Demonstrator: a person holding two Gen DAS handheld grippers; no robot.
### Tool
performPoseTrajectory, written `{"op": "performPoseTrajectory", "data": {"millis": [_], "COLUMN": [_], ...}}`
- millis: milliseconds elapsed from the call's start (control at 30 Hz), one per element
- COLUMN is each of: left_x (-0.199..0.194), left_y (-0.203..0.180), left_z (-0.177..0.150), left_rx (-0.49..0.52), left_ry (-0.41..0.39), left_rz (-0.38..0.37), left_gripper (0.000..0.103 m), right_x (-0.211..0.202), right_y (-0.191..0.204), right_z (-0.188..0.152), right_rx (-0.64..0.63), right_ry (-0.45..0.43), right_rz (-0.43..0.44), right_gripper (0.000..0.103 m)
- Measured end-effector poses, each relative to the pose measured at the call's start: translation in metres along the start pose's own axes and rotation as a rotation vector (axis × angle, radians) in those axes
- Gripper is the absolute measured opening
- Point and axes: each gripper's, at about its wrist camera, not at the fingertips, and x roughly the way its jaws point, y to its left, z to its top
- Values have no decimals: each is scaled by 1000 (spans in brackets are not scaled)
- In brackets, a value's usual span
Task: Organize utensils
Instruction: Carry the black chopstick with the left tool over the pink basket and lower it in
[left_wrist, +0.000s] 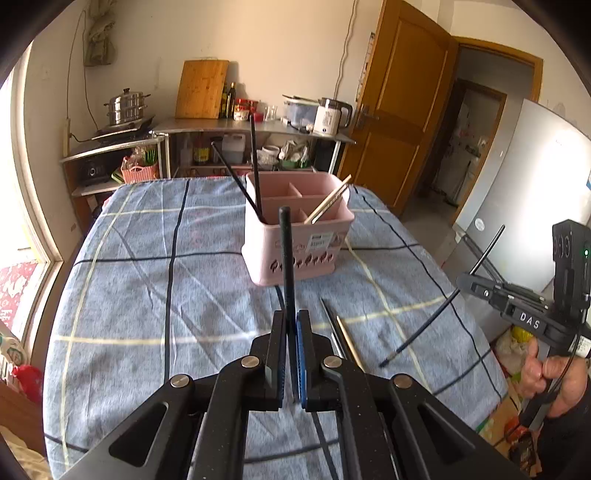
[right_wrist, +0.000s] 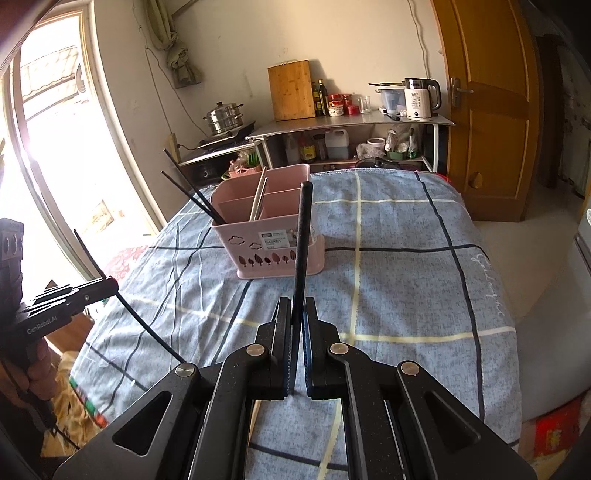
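Note:
A pink utensil basket (left_wrist: 297, 236) (right_wrist: 271, 229) with several compartments stands on the blue checked tablecloth. Two black chopsticks (left_wrist: 255, 170) (right_wrist: 192, 195) lean in one compartment; pale chopsticks (left_wrist: 330, 201) and a metal one (right_wrist: 258, 197) lean in others. My left gripper (left_wrist: 291, 317) is shut on a black chopstick (left_wrist: 286, 254) that points up toward the basket. My right gripper (right_wrist: 297, 306) is shut on another black chopstick (right_wrist: 303, 236). In the left wrist view the right gripper (left_wrist: 469, 282) hangs at the right edge with its chopstick (left_wrist: 424, 325). A metal chopstick (left_wrist: 334, 332) and a pale one (left_wrist: 349, 341) lie on the cloth.
The table (right_wrist: 406, 258) carries the blue checked cloth. Behind it a steel shelf (right_wrist: 351, 120) holds a cutting board, bottles and a kettle. A steamer pot (left_wrist: 125, 107) sits on a stove at left. A wooden door (right_wrist: 487, 110) is at right.

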Motion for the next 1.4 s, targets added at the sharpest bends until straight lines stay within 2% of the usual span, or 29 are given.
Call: {"op": "performPoseTrajectory", "data": {"millis": [233,500,700,1033,1233,1400], "left_x": [-3,9,2,-7,-6,10], "left_y": [1,3,6,12,15,19], "left_z": [1,24,55,113,142,157], "left_rx": [-7,-13,-36,-78,-85,-82], "left_ry": [39,51,-29,-219,-293,-312], "left_rz": [-6,8,-13,-40,-32,-12], "left_gripper": [5,4,4,5,4,4], "right_x": [-5,-7,-6,2,11,24], "right_y": [13,23,31,46,58,59], "right_z": [0,21,46,88,117,131], "right_rx": [-45,-54,-57,-46,-70,-64], "right_ry": [-2,-69,-134,-250,-316,-335], "right_rz": [4,24,49,81,80,87], "right_gripper": [5,5,5,5,5,5]}}
